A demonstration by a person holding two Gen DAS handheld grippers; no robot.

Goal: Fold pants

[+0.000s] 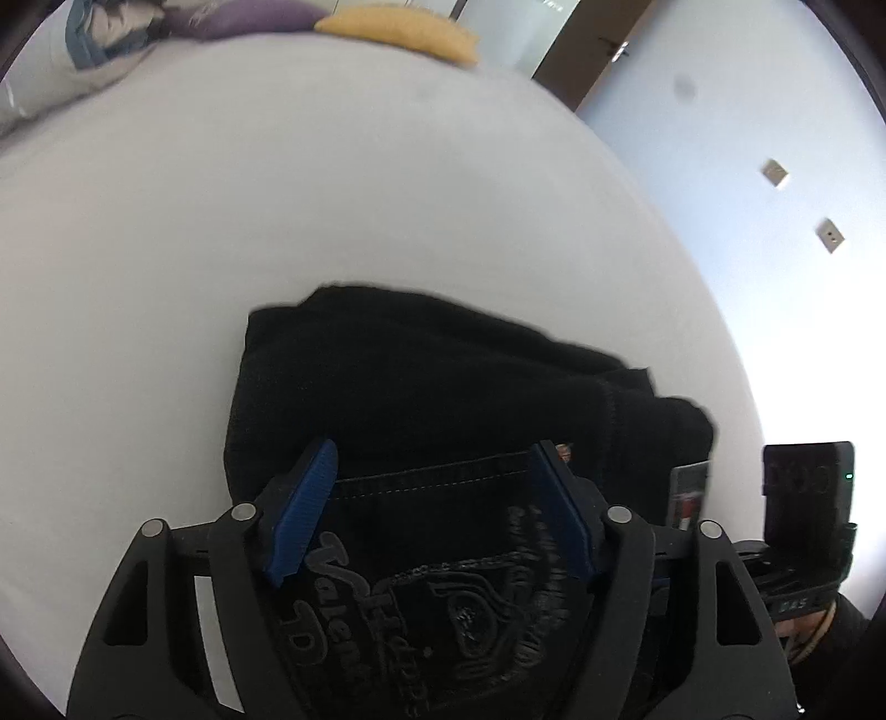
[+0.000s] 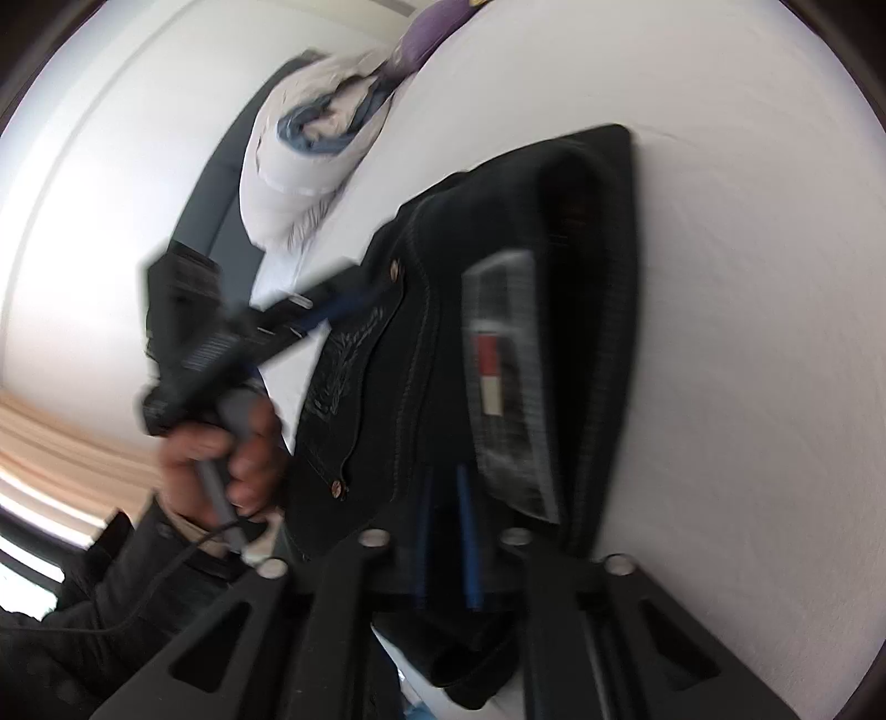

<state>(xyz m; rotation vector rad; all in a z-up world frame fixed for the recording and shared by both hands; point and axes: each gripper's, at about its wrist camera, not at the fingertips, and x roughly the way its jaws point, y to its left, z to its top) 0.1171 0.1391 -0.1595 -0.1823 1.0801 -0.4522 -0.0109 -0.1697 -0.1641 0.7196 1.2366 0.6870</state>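
Black jeans (image 1: 421, 387) lie folded in a thick bundle on the white bed; the back pocket with grey embroidery faces up. My left gripper (image 1: 437, 476) is open, its blue pads on either side of the pocket's top edge, just above the cloth. In the right wrist view the same jeans (image 2: 576, 232) show with a leather waist label (image 2: 504, 376). My right gripper (image 2: 446, 531) is shut on the jeans' waistband edge, blue pads close together with cloth between. The left gripper (image 2: 354, 293) shows there too, resting on the pocket, held by a hand.
The white bed sheet (image 1: 277, 221) spreads wide around the jeans. Pillows, purple (image 1: 243, 19) and yellow (image 1: 404, 30), and a white duvet (image 2: 310, 149) lie at the head. A white wall (image 1: 747, 138) with sockets and a door stands to the right.
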